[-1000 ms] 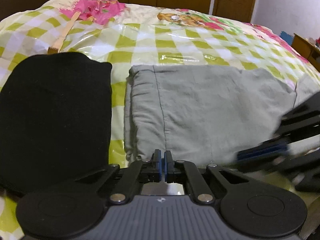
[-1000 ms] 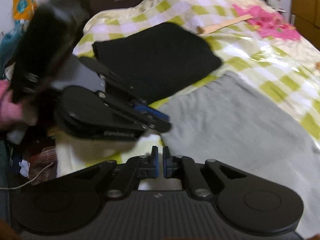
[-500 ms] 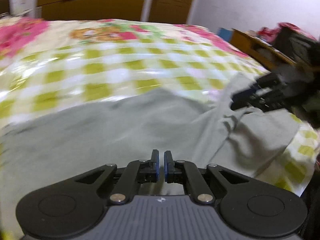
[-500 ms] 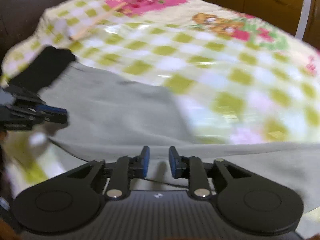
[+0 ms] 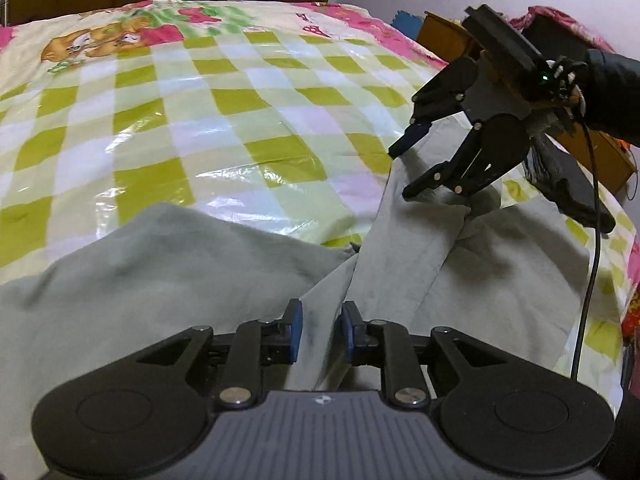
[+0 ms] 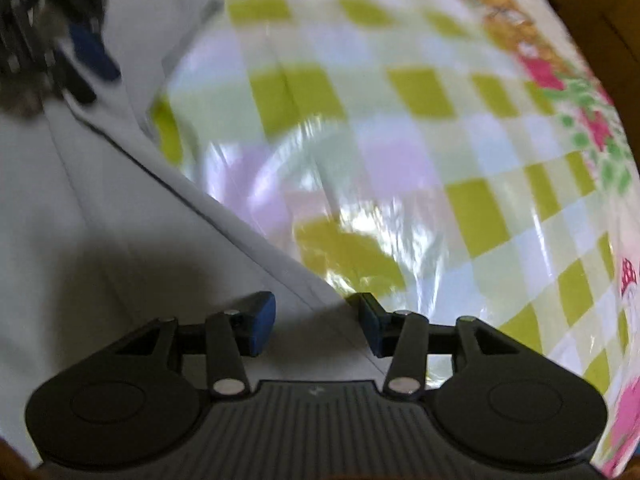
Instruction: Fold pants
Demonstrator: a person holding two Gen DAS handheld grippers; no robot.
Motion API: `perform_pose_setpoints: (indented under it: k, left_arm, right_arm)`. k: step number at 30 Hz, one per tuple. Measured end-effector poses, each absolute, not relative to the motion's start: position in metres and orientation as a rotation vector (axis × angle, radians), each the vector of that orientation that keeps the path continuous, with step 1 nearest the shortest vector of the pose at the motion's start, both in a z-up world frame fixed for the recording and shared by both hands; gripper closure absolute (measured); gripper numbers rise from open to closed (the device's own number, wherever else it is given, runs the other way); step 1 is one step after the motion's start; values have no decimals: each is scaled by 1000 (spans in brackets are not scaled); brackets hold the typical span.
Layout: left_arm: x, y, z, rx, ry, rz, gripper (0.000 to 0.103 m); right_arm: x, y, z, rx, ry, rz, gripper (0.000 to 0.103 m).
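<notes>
Swung off the black folded garment seen a second ago, now facing the long end of the grey pants (image 5: 460,264); jaws gone from nearly together to apart on both sides

Left gripper (image 5: 319,330) low over the pants, jaws apart with a raised fold of the fabric running up between the blue pads (image 5: 295,330), not clamped yet. Probably lined up there to pinch the near edge of the leg

Right gripper (image 6: 316,322) wide open, straddling the slanted hem edge of the pants where cloth meets the checked bedspread (image 6: 420,128). Left pad over fabric, right pad just beside the edge, over bedspread. Looks set to bite that edge. Same gripper visible from the left wrist view (image 5: 404,174), upper right, tilted down over a bunched part of the leg, jaws apart, touching or just above the cloth, cannot tell which

Pants spread across the bed, partly folded: broad flat panel at left, narrower leg running toward the right with creases and a seam. Wrinkled near the right gripper

Judgement: both grippers staged at opposite points of the leg end for a two-point lift, so cloth carries over flat instead of twisting. Fold early to mid. Risk: catching one layer only, or snagging glossy bedspread with the hem

Right wrist view blurred, fine detail unsure
</notes>
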State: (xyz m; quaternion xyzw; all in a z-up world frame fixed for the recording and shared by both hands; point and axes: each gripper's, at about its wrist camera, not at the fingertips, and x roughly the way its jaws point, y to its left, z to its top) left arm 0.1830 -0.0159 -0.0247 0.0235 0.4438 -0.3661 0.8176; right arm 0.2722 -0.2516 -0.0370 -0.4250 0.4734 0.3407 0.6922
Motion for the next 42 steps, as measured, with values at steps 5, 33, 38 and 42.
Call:
perform_pose_setpoints:
  k: [5, 33, 38, 42]
  left_arm:
    - [179, -22, -23, 42, 961, -769, 69]
    - [108, -101, -17, 195, 990, -908, 64]
    - [103, -108, -20, 174, 994, -914, 63]
    - [101, -111, -20, 120, 987, -919, 62]
  right_arm:
    - [273, -255, -41, -919, 1075, 766, 73]
    - [56, -342, 3, -282, 990, 327, 67]
    - [63, -362, 19, -65, 850, 166, 67]
    - [92, -346, 7, -138, 792, 64, 66]
